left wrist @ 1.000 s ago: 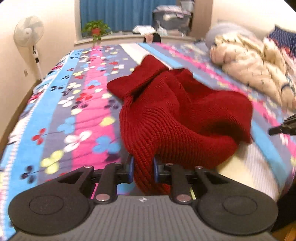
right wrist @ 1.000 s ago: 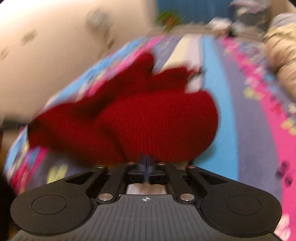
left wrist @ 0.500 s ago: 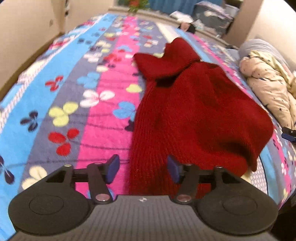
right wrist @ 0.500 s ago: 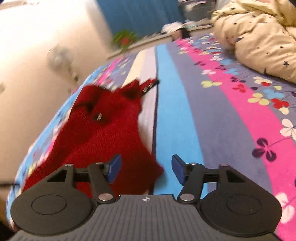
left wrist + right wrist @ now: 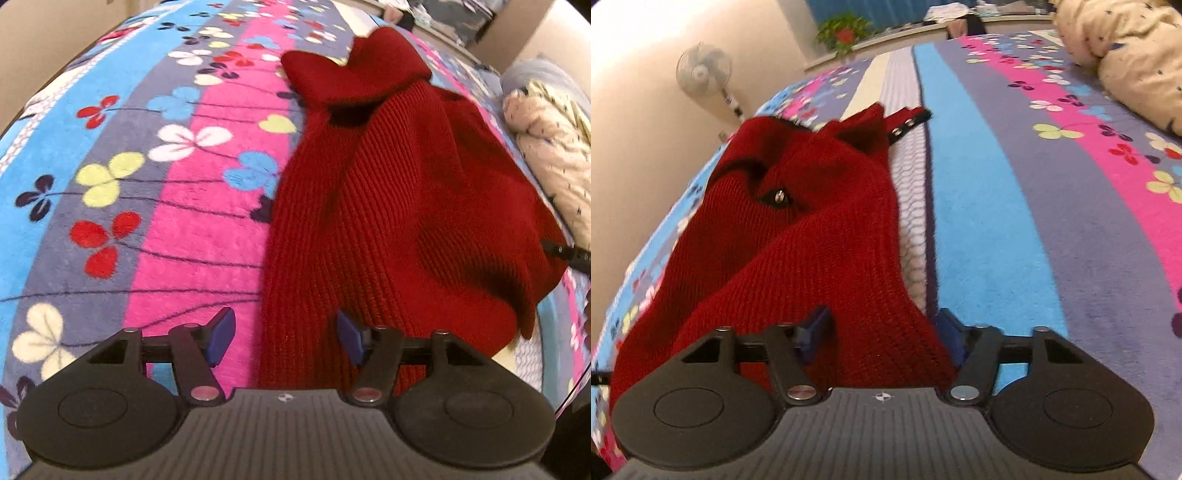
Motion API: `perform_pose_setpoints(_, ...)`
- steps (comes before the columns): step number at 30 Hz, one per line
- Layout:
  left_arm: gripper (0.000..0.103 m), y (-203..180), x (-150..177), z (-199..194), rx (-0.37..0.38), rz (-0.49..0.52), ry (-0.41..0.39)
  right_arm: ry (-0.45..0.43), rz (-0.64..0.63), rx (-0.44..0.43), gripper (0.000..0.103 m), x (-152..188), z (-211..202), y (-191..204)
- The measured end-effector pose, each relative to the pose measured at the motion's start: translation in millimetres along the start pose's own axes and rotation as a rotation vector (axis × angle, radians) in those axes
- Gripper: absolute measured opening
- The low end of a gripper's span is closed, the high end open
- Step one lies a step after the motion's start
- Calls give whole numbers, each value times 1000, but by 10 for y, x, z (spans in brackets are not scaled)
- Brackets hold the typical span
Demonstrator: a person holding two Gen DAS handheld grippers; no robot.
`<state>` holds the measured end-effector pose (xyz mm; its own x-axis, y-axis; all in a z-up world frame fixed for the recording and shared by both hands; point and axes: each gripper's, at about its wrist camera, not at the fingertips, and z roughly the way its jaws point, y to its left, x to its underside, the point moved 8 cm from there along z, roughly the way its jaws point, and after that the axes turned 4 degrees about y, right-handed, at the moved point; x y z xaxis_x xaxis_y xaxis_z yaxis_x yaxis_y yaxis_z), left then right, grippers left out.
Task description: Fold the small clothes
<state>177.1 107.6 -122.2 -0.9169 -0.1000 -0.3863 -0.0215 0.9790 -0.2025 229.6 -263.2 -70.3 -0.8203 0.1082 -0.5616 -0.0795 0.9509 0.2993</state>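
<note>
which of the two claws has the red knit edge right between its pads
The right claw: the red sweater fills its gap. The left claw stands open, half over bare blanket.

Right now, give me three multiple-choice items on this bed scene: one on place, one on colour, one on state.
1. Where does the knit sweater lie?
A. on the flowered blanket
B. on the floor
C. on a chair

2. What colour is the sweater?
A. blue
B. dark red
C. white

3. How does the left claw stand?
A. clamped shut on the blanket
B. open, over the sweater's near edge
C. out of view

Answers: 1 A, the sweater is spread over the striped, flowered cover. 2 B, the knit is dark red in both views. 3 B, the blue pads stand apart with gaps at each side; the left wrist view shows no pad pressing the knit.
</note>
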Motion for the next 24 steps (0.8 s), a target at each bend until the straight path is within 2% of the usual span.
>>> perform_pose_setpoints(1,65,-28,4,13,-7,17,1,7,-25,-1,32,21,-13,25)
perform_pose_setpoints(2,59,-49,4,15,-13,32,-3,4,-42,-6,27,29,-42,49)
perform_pose_setpoints(3,42,-71,2,14,-9,43,-9,-7,-54,-15,23,24,-89,65)
perform_pose_setpoints(4,32,-96,-1,3,-2,52,-17,-22,-53,-32,22,19,-151,71)
perform_pose_setpoints(5,14,-111,-3,-17,-10,67,-29,-41,-35,-64,20,2,-244,66)
perform_pose_setpoints(6,10,-125,-3,-43,-31,92,-45,-64,-6,-98,17,-22,-351,43)
perform_pose_setpoints(8,8,-165,-14,-133,-33,123,-84,-138,83,-176,15,-99,-649,-49)
perform_pose_setpoints(10,7,-184,-42,-318,4,133,-157,-237,158,-275,13,-163,-1024,-131)
perform_pose_setpoints(13,6,-117,-46,-674,98,107,-281,-401,178,-355,7,-150,-1602,-243)
perform_pose_setpoints(14,6,-75,-30,-760,111,101,-307,-448,174,-366,0,-122,-1743,-283)
perform_pose_setpoints(15,0,-43,-19,-810,99,105,-323,-498,180,-383,0,-88,-1895,-346)
perform_pose_setpoints(16,0,-1,1,-820,56,120,-326,-507,190,-377,0,-56,-1957,-423)
perform_pose_setpoints(17,0,43,16,-774,4,129,-304,-485,188,-324,0,-2,-1936,-514)
perform_pose_setpoints(18,0,116,44,-675,-30,118,-250,-434,177,-241,0,61,-1839,-601)
perform_pose_setpoints(20,0,263,126,-404,-70,66,-98,-259,206,-97,0,222,-1502,-790)
perform_pose_setpoints(22,2,278,103,-352,-78,57,-80,-171,200,-77,4,297,-1310,-820)
perform_pose_setpoints(23,7,256,81,-370,-59,50,-92,-152,177,-74,4,302,-1251,-791)
perform_pose_setpoints(24,15,239,66,-387,-29,33,-100,-137,158,-65,16,294,-1196,-766)
